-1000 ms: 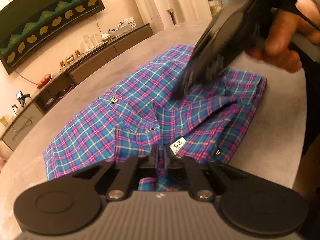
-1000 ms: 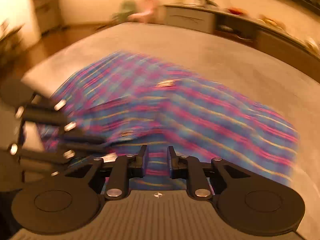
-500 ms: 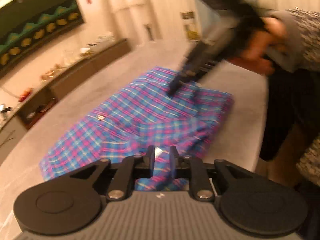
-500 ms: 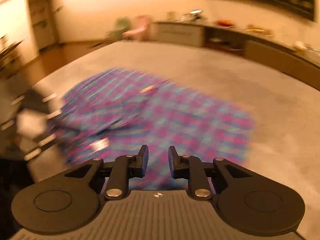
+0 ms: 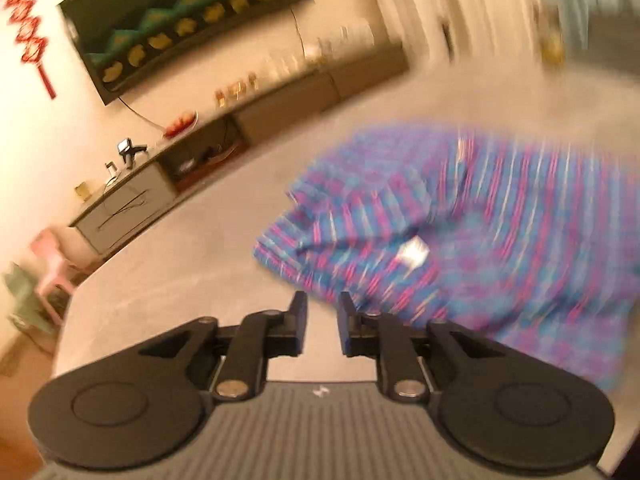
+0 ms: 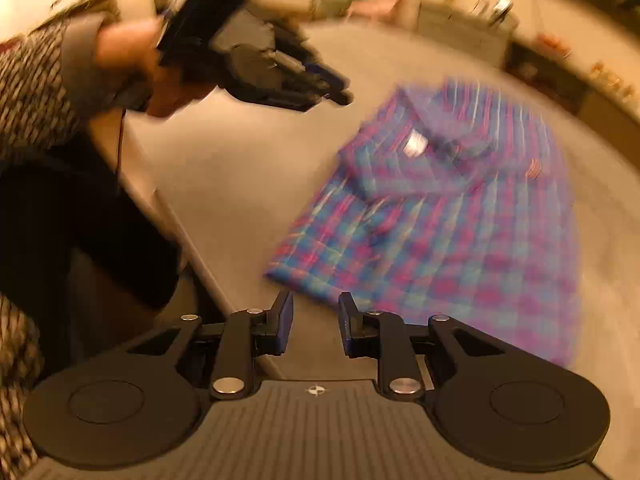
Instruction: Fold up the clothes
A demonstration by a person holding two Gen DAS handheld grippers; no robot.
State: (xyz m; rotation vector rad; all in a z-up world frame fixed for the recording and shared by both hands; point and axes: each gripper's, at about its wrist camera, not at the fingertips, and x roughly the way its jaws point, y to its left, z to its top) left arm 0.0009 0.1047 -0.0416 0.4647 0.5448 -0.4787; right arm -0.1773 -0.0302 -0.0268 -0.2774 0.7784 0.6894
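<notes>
A blue and pink plaid shirt (image 5: 472,240) lies folded into a rough rectangle on the grey table (image 5: 192,264), collar and white label (image 5: 414,251) up. It also shows in the right wrist view (image 6: 452,216). My left gripper (image 5: 322,310) is open and empty, above the table just off the shirt's near edge. My right gripper (image 6: 314,308) is open and empty, over the table's edge near the shirt's corner. The left gripper also shows in the right wrist view (image 6: 340,94), raised in the air left of the shirt. Both views are blurred.
A long low sideboard (image 5: 240,136) with small items runs along the wall behind the table, under a dark framed picture (image 5: 188,20). A pink chair (image 5: 52,264) stands at the far left. The person's body (image 6: 60,200) is at the table's left edge.
Both grippers have let go of the shirt, opened and pulled back and away from it. The left gripper has swung left. The shirt lies still on the table.
</notes>
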